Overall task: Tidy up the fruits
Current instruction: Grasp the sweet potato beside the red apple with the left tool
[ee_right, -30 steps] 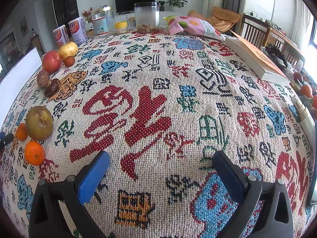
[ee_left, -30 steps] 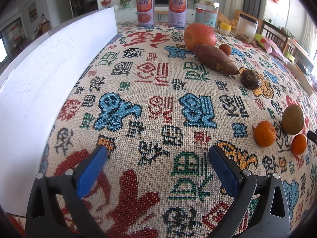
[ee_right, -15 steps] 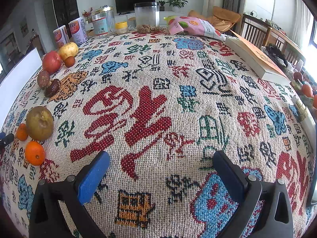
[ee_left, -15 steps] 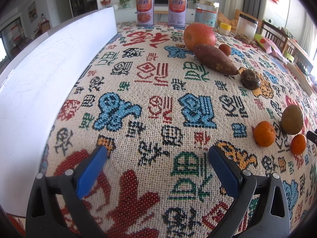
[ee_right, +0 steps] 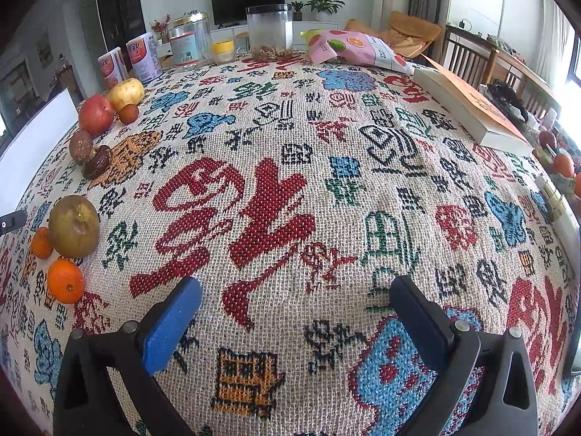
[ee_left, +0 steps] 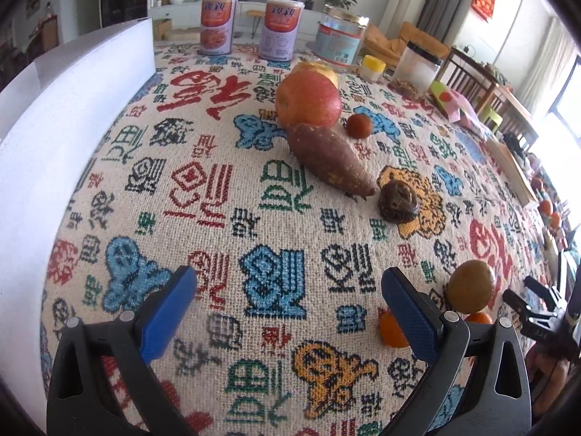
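Left gripper [ee_left: 288,290]: released, holds nothing.
Right gripper [ee_right: 296,303]: released, holds nothing.
Sweet potato [ee_left: 328,158]: full length only in left view.
Book [ee_right: 472,109]: clear only in right view.

each tool [ee_left: 288,290] [ee_right: 296,303] has black plastic arms, silver screws and blue textured pads [ee_left: 406,312].

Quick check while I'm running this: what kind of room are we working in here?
Most likely a home living or dining room. A television stands on a low cabinet at the far wall, potted plants sit beside it, and wooden chairs stand by the table, whose patterned woven tablecloth holds fruit and food tins.
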A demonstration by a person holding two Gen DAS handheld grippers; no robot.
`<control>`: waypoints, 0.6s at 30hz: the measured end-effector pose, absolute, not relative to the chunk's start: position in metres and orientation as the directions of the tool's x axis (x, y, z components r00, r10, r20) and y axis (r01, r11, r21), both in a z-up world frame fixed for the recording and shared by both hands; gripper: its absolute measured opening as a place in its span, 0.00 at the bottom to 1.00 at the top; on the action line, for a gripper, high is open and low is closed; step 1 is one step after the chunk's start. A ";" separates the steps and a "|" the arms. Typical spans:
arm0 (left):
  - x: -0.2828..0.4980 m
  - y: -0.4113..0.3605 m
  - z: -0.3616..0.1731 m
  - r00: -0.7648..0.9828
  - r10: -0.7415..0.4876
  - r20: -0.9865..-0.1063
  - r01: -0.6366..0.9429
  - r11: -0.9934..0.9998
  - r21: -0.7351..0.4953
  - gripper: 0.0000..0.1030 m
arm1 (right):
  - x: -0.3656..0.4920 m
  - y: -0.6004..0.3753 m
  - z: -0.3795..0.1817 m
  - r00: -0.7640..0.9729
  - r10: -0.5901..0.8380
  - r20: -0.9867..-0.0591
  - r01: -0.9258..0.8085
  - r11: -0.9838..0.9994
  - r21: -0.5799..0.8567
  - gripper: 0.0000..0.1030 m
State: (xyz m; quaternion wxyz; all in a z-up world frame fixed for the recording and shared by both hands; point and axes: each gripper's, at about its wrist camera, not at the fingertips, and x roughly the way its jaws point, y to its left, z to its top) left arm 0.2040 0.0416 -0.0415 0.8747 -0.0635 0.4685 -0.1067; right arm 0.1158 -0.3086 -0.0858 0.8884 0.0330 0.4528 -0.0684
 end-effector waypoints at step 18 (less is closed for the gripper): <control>0.305 0.003 -0.061 0.483 -0.244 -0.841 0.053 0.967 -0.250 0.56 | 0.116 -0.308 -0.086 0.581 -0.090 -0.809 0.151 0.989 -0.001 1.00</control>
